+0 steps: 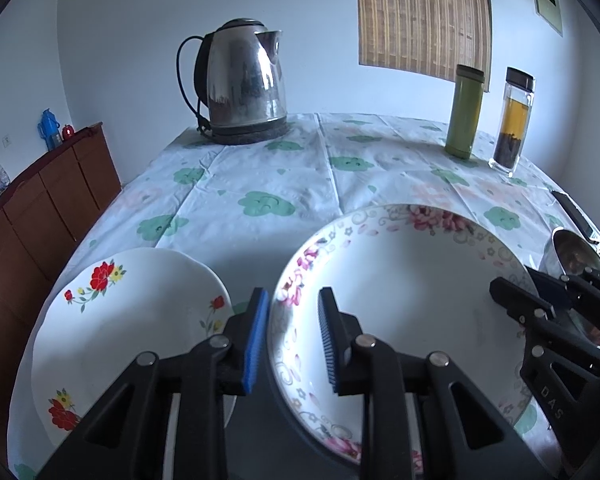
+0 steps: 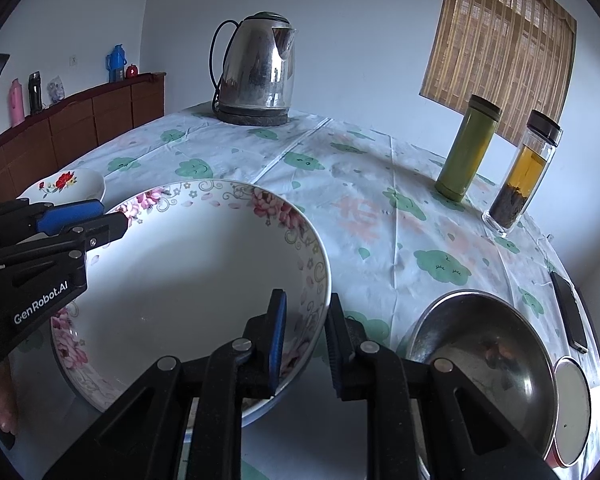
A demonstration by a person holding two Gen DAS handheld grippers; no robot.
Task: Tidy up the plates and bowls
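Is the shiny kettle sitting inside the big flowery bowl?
No, the kettle stands on its base at the far end of the table, well behind the empty pink-flowered bowl.

both riding low and close over the table [image 1: 260, 168], looking forward and tilted down along the fingers. left wrist view sitting at the left rim of the pink-flowered bowl [image 1: 400, 300], right wrist view at its right rim [image 2: 204, 280]. sharing the bowl, kettle [image 1: 242, 80] [image 2: 260, 76], green flask [image 1: 464, 112] and tea bottle [image 2: 524, 168], each catching the other gripper at its edge.
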